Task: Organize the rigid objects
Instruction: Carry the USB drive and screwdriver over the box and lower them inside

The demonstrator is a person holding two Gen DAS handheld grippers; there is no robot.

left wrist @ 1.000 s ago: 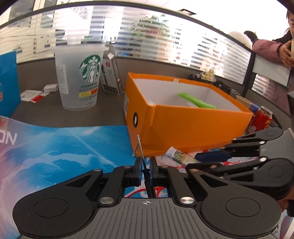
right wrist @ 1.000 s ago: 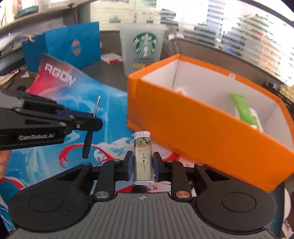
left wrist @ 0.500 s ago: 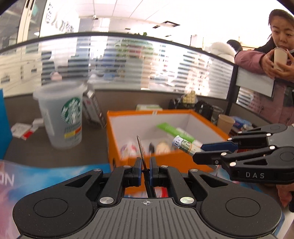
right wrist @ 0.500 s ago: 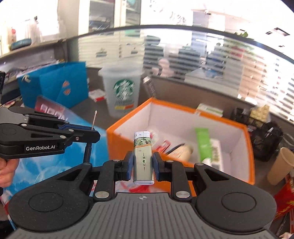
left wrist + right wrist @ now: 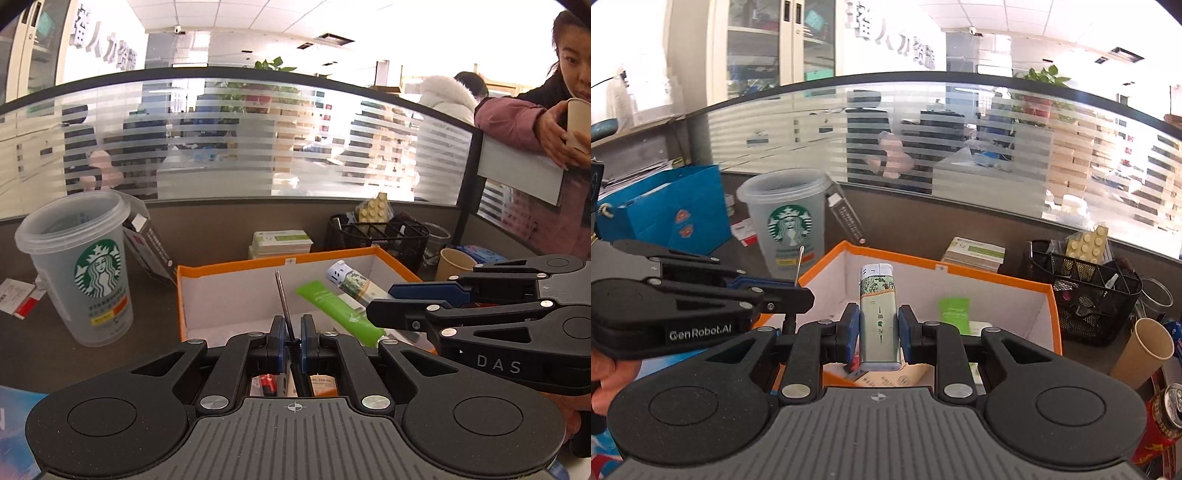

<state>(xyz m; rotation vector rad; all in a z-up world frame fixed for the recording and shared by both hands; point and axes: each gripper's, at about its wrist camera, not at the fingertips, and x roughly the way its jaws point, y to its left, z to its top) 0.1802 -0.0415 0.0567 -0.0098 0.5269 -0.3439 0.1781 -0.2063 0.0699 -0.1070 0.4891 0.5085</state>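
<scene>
Here the biggest thing on the desk is the open orange box [image 5: 236,266], white inside, standing straight ahead of both grippers with its front rim just below their fingertips. Behind it runs a striped glass partition [image 5: 258,136], and over its right end leans a person in a pink sleeve [image 5: 517,118] with a paper cup raised in the hand. To the left of the box stands a frosted Starbucks cup [image 5: 85,269], upright, with a dark carton [image 5: 151,247] tilted against its far side; a blue paper bag [image 5: 668,210] stands farther left in the right wrist view. Behind the box's far right corner sits a black mesh organiser [image 5: 1082,291], with a brown paper cup [image 5: 1145,350] just in front of it and a red drink can [image 5: 1160,417] nearer still.

Inside the box a green tube [image 5: 336,306] lies slanting toward the back wall, among smaller packets I cannot make out.

The right gripper [image 5: 878,325] is clamped narrowly on a patterned lighter [image 5: 878,314], held upright with its white cap on top, poised above the box's front edge. The left gripper [image 5: 291,343] has its fingers nearly together on a small screwdriver [image 5: 283,302], its thin metal shaft sticking up and leaning a little left, also over the front of the box
</scene>
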